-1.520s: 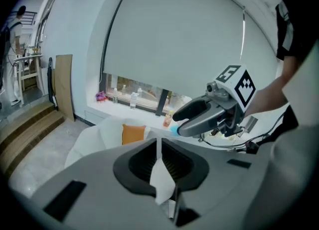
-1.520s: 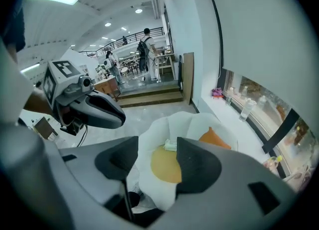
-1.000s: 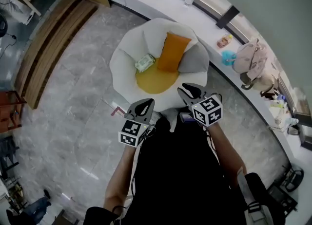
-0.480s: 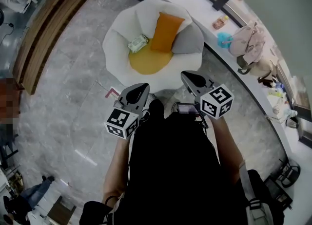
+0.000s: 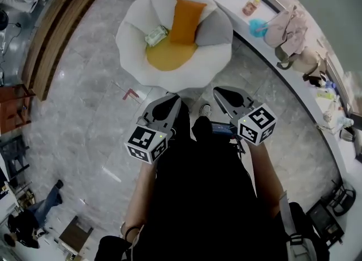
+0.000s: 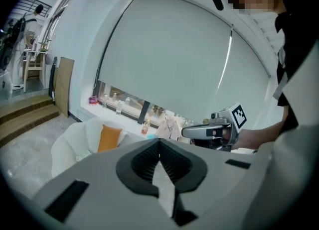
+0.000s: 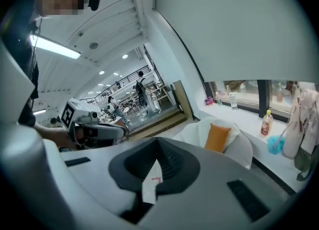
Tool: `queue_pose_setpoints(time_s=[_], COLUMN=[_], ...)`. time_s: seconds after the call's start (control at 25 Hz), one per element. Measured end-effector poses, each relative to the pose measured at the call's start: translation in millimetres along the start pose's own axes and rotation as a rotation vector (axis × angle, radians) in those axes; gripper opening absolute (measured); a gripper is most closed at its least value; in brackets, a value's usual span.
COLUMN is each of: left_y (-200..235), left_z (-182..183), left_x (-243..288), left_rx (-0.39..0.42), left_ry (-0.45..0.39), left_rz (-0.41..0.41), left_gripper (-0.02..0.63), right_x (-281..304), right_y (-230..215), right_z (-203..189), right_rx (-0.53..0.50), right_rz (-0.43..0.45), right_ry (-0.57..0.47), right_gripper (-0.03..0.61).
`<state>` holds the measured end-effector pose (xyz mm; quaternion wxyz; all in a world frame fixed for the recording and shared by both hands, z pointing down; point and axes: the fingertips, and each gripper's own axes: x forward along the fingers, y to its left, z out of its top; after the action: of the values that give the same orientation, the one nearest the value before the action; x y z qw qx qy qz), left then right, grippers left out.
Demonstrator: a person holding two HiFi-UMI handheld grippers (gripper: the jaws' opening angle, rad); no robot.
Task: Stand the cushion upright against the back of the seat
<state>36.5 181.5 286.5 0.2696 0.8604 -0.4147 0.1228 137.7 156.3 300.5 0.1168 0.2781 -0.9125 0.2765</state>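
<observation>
Cushion [image 5: 188, 20] stands tall against the back of the white chair [image 5: 133, 25], with its long side pointing up. It is well ahead of both grippers. Left gripper [image 5: 171, 100] and right gripper [image 5: 222, 92] are squeezed tight with nothing inside, and look equally far away. Bare floor [image 5: 85, 85] between gives lots of room.

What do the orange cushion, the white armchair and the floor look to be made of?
Orange cushion: likely woven fabric, matte, no shine. White armchair: probably upholstered fabric, matte with padded lobes. Floor: polished stone or marble-look tile, with grey veining, joint lines and glossy reflections.
</observation>
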Motion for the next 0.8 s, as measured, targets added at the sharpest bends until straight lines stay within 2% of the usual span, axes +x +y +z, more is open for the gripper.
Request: queue_pose_setpoints(time_s=[0.12, 0.32, 0.6, 0.8], left_y=[-11.5, -20.4, -19.0, -7.5], left_z=[-9.6, -15.1, -10.9, -21.8], left_x=[-16.2, -39.9, -69.1, -114.8], left_rx=[-0.018, 0.003, 0.03, 0.054], left_ry=[-0.004, -0.012, -0.057, -0.087], left_rz=[0.044, 0.06, 0.027, -0.011], left_gripper=[0.014, 0.014, 0.014, 0.014], right_x=[-17.6, -29.9, -21.5, 0.1], right_y=[2.7, 23.2, 66.4, 117.3], right_z=[-16.5, -24.3, -29.1, -29.4], right_rx=[0.032, 0.041, -0.004, -0.045], right_rz=[0.013, 0.055, 0.092, 0.102], right_ry=[0.006, -0.02, -0.026, -0.031], right_gripper=[0.016, 0.015, 0.015, 0.015])
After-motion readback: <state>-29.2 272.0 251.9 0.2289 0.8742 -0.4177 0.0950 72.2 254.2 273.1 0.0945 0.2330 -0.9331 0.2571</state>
